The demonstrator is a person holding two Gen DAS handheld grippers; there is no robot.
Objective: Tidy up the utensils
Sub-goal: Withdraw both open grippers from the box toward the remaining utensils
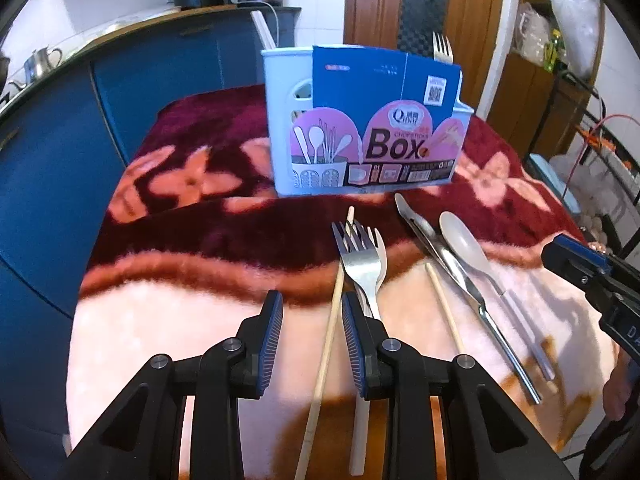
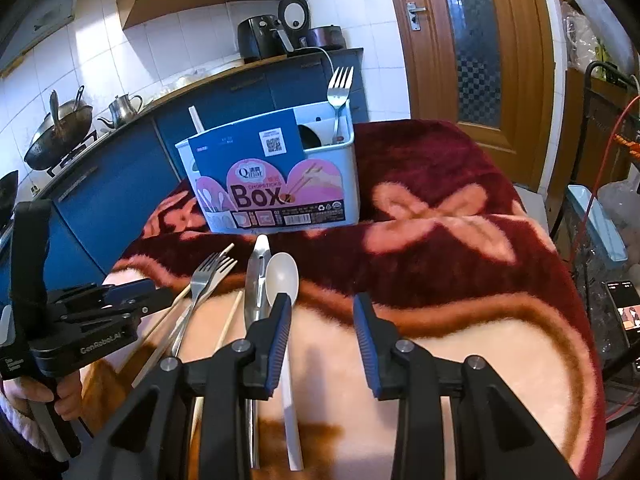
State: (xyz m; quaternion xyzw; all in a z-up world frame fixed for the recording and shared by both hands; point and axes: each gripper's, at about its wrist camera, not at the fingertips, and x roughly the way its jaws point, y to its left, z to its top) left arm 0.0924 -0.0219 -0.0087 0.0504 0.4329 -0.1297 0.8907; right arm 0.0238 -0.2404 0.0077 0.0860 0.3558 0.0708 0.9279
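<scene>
Jaws of left gripper [image 1: 312, 316] and right gripper [image 2: 322, 320] parted, empty, above utensils.

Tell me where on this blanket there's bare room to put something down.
The blanket lies bare right of the white spoon, and also left of the chopstick, between it and the blue cabinets. It is crowded in front of the utensil box, where forks, tongs, spoon and chopsticks lie close together.

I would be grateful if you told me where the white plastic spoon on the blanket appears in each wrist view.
Left wrist view: the white plastic spoon lies right of centre, beside the metal tongs.
Right wrist view: spoon sits at centre, just beyond the left finger.
Shared landmark: the pale blue utensil box.
</scene>
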